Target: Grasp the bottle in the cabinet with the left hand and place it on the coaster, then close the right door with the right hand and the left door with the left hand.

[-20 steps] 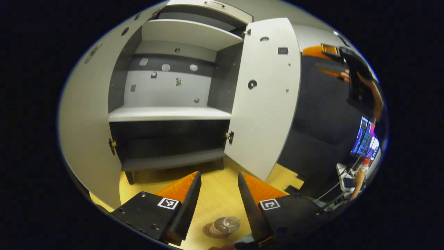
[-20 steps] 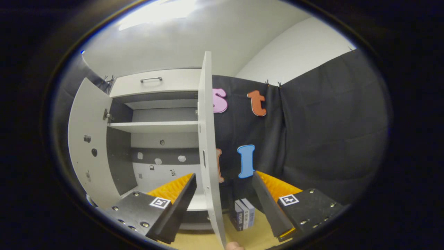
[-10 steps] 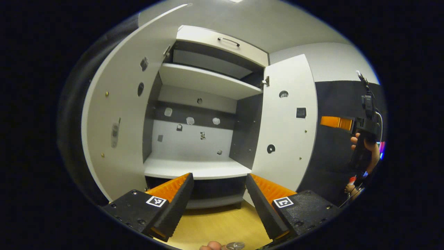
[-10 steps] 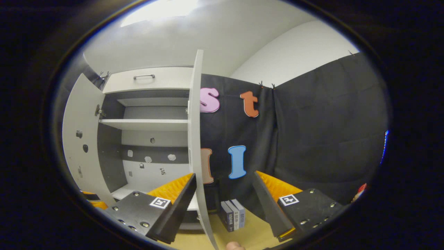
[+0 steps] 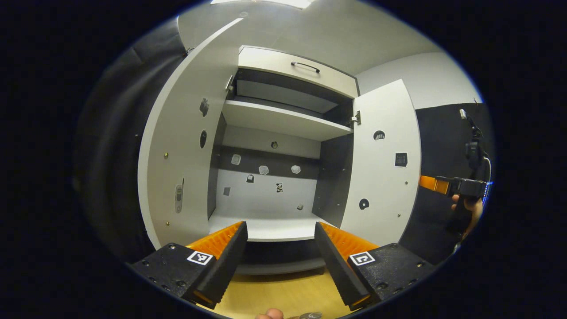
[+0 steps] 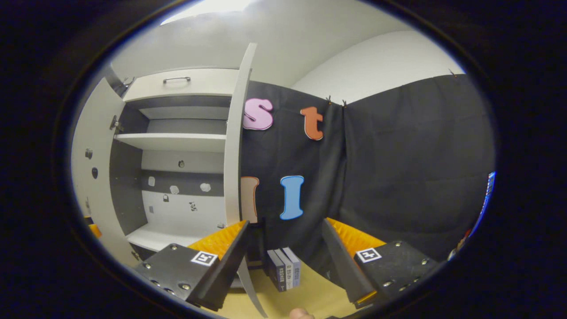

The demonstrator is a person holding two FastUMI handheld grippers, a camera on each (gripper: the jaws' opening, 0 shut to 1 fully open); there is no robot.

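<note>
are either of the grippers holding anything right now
No. The left gripper and the right gripper are both open, nothing between their fingers.

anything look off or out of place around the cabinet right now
Nothing looks damaged or spilled. Both doors stand wide open: the left door and the right door. The cabinet shelves are bare. Stickers or marks dot its back panel, but they look deliberate. Both tools are open and hold nothing.
</note>
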